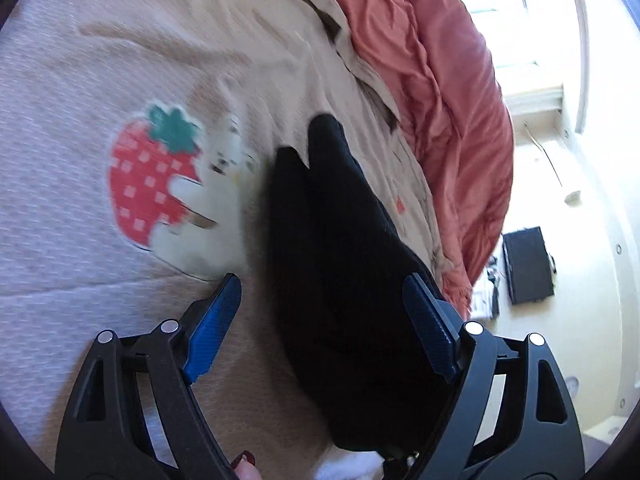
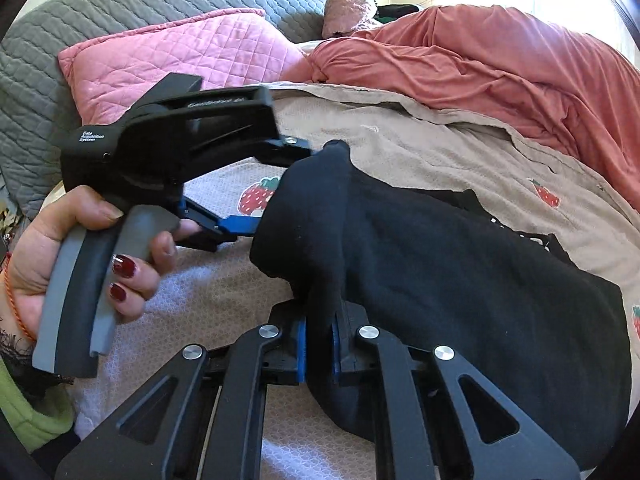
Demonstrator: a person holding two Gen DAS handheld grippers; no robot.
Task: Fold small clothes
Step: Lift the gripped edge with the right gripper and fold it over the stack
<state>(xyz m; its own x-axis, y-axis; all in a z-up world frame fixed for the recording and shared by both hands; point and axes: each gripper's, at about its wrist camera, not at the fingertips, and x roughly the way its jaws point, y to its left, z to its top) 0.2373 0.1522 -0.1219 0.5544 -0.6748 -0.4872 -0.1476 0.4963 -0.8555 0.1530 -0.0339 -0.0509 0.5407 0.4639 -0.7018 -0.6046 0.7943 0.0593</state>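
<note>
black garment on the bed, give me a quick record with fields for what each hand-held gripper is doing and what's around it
garment: black garment, bunched, on the beige strawberry blanket
right hand-held gripper: shut on an edge of the garment
left hand-held gripper: open, blue pads apart, garment between them but not pinched
left hand: wrapped round the grey handle
nearby: coral duvet, pink pillow

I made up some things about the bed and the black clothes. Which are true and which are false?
1. The right tongs pinch the black garment. True.
2. The left tongs are shut tight. False: they stand open, with the black garment between them.
3. A strawberry picture is on the beige blanket. True.
4. The pillow is green. False: it is pink.
5. The bunched-up cover is blue. False: it is orange-red.
</note>
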